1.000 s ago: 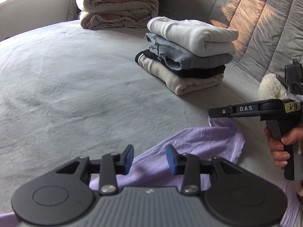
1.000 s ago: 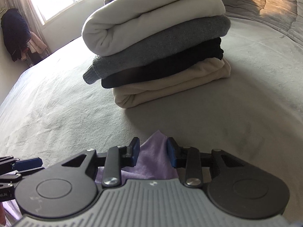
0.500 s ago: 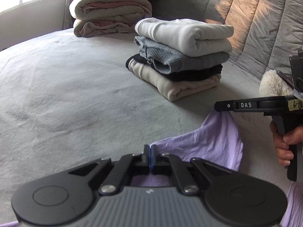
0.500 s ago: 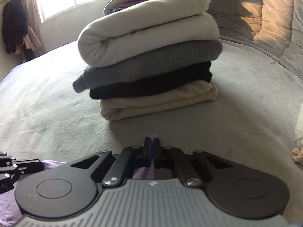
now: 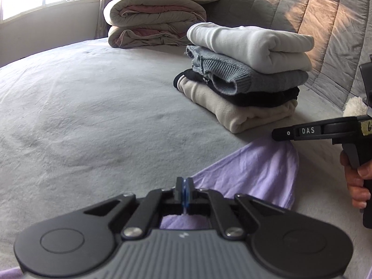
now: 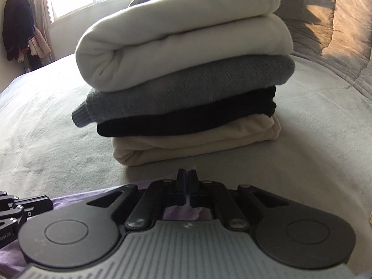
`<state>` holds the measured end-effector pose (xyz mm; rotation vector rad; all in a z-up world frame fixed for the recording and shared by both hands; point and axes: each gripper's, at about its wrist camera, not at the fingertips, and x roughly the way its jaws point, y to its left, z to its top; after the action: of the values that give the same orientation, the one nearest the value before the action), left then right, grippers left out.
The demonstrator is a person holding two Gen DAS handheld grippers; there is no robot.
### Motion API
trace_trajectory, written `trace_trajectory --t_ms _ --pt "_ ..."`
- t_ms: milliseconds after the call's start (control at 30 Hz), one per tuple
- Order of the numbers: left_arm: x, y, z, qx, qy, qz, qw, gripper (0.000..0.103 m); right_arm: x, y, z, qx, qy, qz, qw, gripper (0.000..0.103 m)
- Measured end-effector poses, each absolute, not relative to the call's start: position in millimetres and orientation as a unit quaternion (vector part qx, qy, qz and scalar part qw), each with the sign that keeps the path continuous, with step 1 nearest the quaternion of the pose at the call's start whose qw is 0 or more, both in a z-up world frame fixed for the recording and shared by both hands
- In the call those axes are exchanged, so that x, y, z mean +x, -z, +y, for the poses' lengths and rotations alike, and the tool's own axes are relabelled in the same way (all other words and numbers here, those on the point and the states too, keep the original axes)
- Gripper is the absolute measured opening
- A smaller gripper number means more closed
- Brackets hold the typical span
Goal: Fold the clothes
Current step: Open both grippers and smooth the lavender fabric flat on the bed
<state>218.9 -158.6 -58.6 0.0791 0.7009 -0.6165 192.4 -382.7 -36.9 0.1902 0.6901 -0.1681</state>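
Observation:
A lilac garment (image 5: 255,169) lies on the grey bed, its far edge lifted. My left gripper (image 5: 184,191) is shut on that edge at its left part. My right gripper (image 6: 187,189) is shut on the same garment (image 6: 69,197) at its right corner; it also shows in the left wrist view (image 5: 279,134), where the cloth hangs from its tip. A stack of folded clothes (image 5: 246,74) (white, grey, black, cream) stands just beyond both grippers, close in front of the right one (image 6: 186,74).
A folded duvet with pillows (image 5: 155,23) lies at the bed's far end by the window. A quilted grey headboard (image 5: 325,11) runs along the right. A white fluffy toy (image 5: 355,107) sits by the right gripper. Grey bedsheet (image 5: 81,116) spreads to the left.
Both grippers went from open to shut on the lilac garment's edge. They have since lifted it and moved toward the stack of folded clothes.

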Motion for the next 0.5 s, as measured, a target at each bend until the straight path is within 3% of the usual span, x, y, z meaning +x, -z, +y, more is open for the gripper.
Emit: trace_trajectory --t_ms 67,133,233,267,333,500 --pt "215.0 54.4 -155.1 0.027 0.296 0.338 0.893 0.015 192.7 38.3 -382.9 0.096 0.08 0.346 0.93 0.013" --pt "210.5 50.4 -151.2 0.02 0.294 0.338 0.894 0.036 191.3 37.5 -383.0 0.101 0.077 0.351 0.928 0.013" --pt "203.1 46.2 -142.5 0.013 0.289 0.346 0.893 0.044 182.3 28.3 -376.8 0.11 0.072 0.349 0.928 0.016" --pt "199.8 45.1 -137.8 0.012 0.284 0.348 0.893 0.046 179.6 25.5 -373.9 0.112 0.07 0.348 0.928 0.02" --pt "192.4 43.0 -126.4 0.008 0.277 0.35 0.895 0.062 173.6 21.3 -362.2 0.112 0.063 0.342 0.931 0.04" --pt "174.2 38.2 -71.9 0.01 0.242 0.355 0.903 0.066 160.9 16.9 -321.4 0.12 0.031 0.34 0.932 0.04"
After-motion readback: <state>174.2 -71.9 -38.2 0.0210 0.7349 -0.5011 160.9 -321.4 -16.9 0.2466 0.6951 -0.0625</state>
